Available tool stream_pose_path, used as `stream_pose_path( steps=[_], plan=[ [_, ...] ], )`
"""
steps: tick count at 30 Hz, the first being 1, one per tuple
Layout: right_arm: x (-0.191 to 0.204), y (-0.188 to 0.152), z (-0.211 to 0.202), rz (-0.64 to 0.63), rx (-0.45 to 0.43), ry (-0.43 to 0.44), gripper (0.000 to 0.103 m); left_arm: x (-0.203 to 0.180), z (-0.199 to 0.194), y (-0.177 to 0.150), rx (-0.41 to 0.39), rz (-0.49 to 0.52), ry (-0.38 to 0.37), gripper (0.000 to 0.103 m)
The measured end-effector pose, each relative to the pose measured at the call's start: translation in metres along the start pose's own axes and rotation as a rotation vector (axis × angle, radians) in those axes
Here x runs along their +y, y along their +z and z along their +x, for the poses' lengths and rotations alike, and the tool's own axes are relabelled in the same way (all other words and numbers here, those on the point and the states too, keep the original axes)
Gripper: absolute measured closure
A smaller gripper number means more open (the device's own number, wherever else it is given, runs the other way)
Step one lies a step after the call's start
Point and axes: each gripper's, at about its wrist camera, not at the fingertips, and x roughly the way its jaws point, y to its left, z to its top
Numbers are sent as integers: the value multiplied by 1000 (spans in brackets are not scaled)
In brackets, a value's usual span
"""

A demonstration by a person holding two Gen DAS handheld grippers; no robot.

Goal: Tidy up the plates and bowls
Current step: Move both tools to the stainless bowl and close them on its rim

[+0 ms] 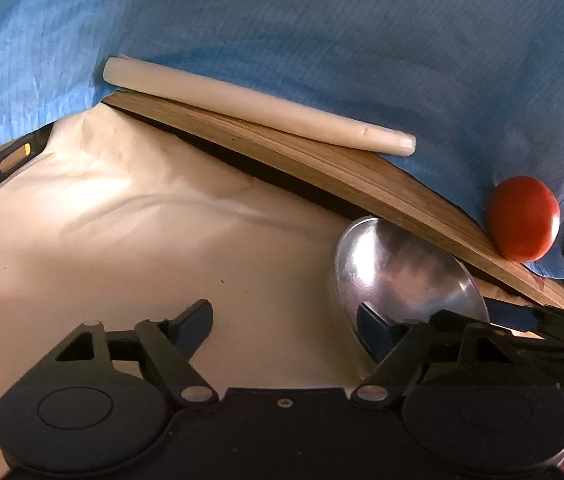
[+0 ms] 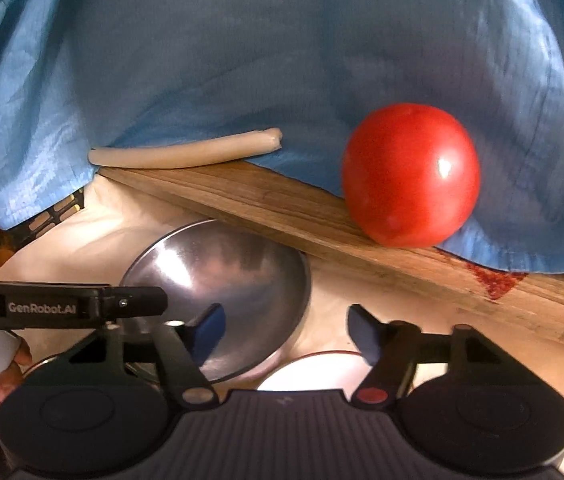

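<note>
Cream cloth (image 1: 101, 240) covers the work surface at left. We see the left gripper (image 1: 286, 320) low over it, fingers apart, nothing between them; its right finger (image 1: 374, 328) overlaps the rim of the steel bowl (image 1: 402, 276). We note the bowl sits tilted on the cloth, partly tucked under a wooden board (image 1: 322, 160). The right gripper (image 2: 286, 332) has its fingers apart too, left finger (image 2: 205, 332) in front of the bowl's inside, a white red-rimmed plate (image 2: 314, 372) below. A tomato (image 2: 410, 174) rests on the board against blue fabric (image 2: 282, 40).
</note>
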Motion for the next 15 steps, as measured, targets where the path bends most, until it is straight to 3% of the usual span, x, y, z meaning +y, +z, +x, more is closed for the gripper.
stream_pose_path(
  steps=[4,11,15],
  plan=[
    [4,1,2,4,8,11,52,0,-2,0,4,-2,-36,36],
    [9,3,4,29,24,3,64,-6,-7,0,-5,17,-76,67],
    [12,4,8,47,42,18,68,-4,-10,2,-7,18,-83,77]
  ],
)
